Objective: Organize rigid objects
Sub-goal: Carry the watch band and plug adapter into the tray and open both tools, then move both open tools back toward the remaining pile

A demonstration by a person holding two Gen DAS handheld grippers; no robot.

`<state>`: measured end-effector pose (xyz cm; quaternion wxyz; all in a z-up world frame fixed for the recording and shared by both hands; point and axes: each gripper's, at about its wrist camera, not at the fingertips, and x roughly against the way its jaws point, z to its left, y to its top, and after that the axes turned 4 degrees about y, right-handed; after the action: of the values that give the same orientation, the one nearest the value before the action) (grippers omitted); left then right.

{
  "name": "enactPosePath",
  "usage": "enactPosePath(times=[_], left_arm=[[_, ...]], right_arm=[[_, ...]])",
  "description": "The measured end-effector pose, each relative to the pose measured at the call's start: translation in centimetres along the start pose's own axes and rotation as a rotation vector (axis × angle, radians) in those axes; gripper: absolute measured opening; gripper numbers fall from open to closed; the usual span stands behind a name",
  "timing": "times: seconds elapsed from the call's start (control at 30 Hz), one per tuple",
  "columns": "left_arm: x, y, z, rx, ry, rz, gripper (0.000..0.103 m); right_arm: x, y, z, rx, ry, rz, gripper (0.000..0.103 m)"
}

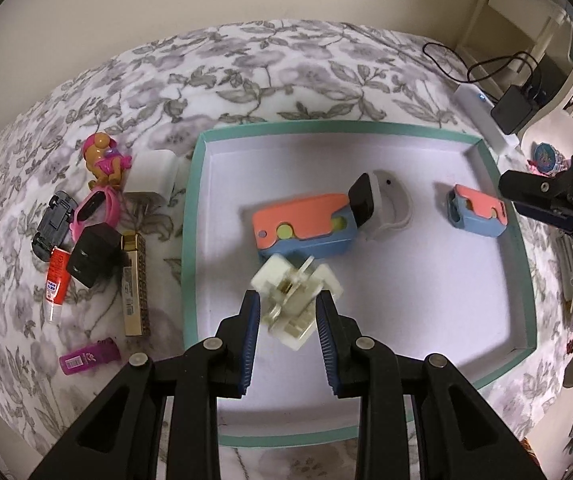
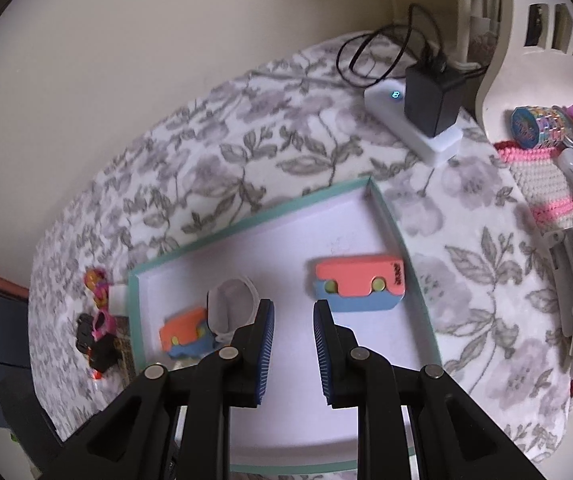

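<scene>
Toys sit in our teal tray. From the left wrist, our left gripper reaches forward over the tray's near side and squeezes a cream plastic toy, just in front of the big orange-and-blue toy. From the right wrist, our right gripper hangs above the tray, fingers apart and holding nothing, near the small orange-and-blue toy.

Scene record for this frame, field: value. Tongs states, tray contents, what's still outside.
left tongs: shut on cream plastic toy, over the tray
right tongs: open, holding nothing
tray: teal-rimmed, white inside
in tray: large coral-blue toy, small coral-blue toy, grey-strap watch
left of tray: dog figure, pink watch, black adapter, gold lighter
</scene>
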<state>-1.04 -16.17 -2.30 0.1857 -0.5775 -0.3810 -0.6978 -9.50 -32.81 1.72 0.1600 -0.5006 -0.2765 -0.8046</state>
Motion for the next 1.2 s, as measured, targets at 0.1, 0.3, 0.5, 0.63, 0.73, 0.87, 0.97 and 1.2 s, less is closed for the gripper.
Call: enactPosePath(times=[0.1,0.3,0.5,0.63,0.73,0.87,0.97,1.2], left_arm=[[-0.1,0.0,0.1,0.006,-0.004,0.006,0.030],[-0.1,0.2,0.6,0.035,-0.011,0.008,0.035],[0.2,0.5,1.3,0.077,-0.028,0.003,0.053],[0.4,0.7,2.2,0.114,-0.030,-0.003,0.055],[0.6,0.9,3.2,0.154,-0.039,-0.008,0.056],[1.0,1.2,4.8,0.212,-0.052,-0.018,0.078],[1.7,1.4,7.1,0.291,-0.070,-0.046,0.082],[2.5,0.6,15.0,0.545,-0.037,-0.085,0.095]], right_arm=[[-0.9,-0.3,0.1,0.009,-0.011,0.031,0.022],[-1.7,-0.6,0.1,0.009,-0.025,0.068,0.023],[-2.3,-0.6,-0.6,-0.026,-0.035,0.090,0.052],[-1.5,-0.4,-1.0,-0.046,-0.038,0.060,0.052],[-0.7,-0.1,-1.2,-0.054,-0.041,0.032,0.052],[-0.2,-0.1,-1.1,-0.058,-0.039,0.014,0.052],[-0.2,-0.1,-1.0,-0.055,-0.043,0.014,0.052],[-0.7,-0.3,-0.2,-0.024,-0.063,0.022,0.052]])
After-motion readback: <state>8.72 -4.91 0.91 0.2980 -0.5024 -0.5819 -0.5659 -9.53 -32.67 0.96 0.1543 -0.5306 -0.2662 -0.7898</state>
